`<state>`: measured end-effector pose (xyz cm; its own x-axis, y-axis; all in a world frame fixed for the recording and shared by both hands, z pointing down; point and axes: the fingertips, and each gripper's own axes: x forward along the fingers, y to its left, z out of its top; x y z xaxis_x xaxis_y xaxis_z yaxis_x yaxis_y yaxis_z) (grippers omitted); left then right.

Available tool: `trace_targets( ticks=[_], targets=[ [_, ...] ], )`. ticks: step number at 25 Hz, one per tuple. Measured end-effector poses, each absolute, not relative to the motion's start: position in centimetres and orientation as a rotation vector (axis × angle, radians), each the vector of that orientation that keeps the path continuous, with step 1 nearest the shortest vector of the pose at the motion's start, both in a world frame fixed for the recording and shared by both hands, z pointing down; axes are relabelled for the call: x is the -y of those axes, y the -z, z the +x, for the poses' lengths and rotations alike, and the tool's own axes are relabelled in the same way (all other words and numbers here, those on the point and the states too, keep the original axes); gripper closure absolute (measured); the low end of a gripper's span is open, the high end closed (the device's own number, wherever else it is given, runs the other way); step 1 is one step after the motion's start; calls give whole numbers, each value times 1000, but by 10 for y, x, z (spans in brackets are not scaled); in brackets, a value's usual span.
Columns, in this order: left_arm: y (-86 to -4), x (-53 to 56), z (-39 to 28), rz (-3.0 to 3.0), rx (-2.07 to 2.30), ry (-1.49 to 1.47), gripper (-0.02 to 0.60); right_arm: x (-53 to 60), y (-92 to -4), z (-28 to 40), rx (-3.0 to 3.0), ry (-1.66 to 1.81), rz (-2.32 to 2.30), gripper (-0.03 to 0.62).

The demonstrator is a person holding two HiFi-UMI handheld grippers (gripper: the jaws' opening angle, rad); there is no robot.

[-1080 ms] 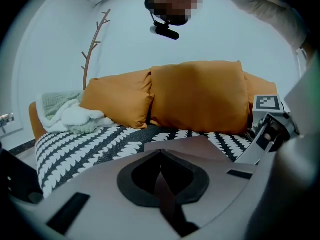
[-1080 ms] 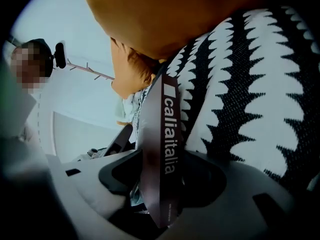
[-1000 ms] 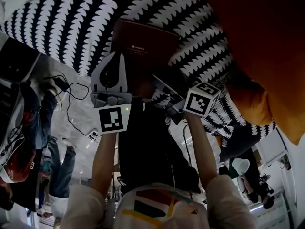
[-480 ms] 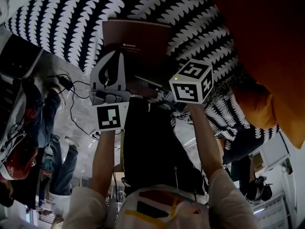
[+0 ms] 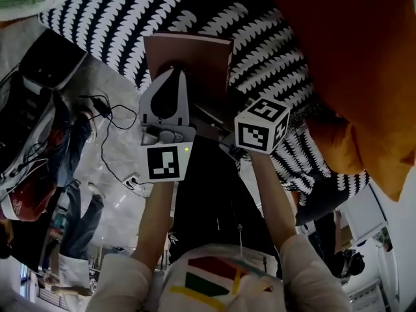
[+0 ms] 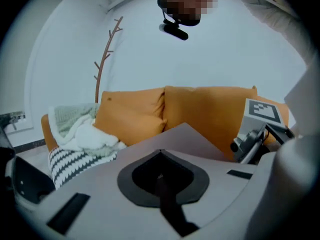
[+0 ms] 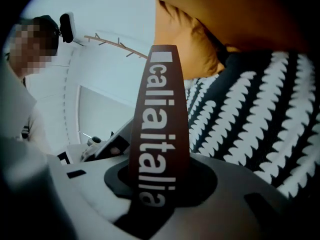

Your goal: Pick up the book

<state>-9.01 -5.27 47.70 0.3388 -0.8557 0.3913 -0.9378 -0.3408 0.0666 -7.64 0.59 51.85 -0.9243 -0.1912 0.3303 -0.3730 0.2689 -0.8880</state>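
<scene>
A: Where's the book (image 5: 195,51)?
B: Held up over the striped blanket (image 5: 97,31) — the left gripper (image 6: 161,176) has its jaws clamped flat on the cover. The right gripper (image 7: 157,184) has just closed its jaws, pinching the spine.

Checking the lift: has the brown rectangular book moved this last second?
Yes: the brown rectangular book has lifted off the black-and-white blanket, toward its left edge.

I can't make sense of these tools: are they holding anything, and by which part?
The book: the left hand-held gripper clamps its near edge; the right hand-held gripper, whose jaws have just been closing, grips its spine.
</scene>
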Motion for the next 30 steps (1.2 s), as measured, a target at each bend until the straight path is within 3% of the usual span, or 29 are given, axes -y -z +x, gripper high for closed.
trace_targets(
  ticks=[8, 16, 22, 30],
  targets=[
    [-232, 53, -87, 2534, 1697, -263, 579, 0, -270, -35, 2676, -1453, 744, 439],
    [0, 7, -76, 2758, 1798, -66, 580, -35, -38, 10, 2859, -922, 997, 439],
    [56, -29, -40, 2883, 1739, 34, 578, -67, 17, 34, 2720, -514, 1381, 439],
    [73, -35, -28, 2964, 1714, 77, 578, -73, 22, 52, 2605, -432, 1566, 439]
  ],
)
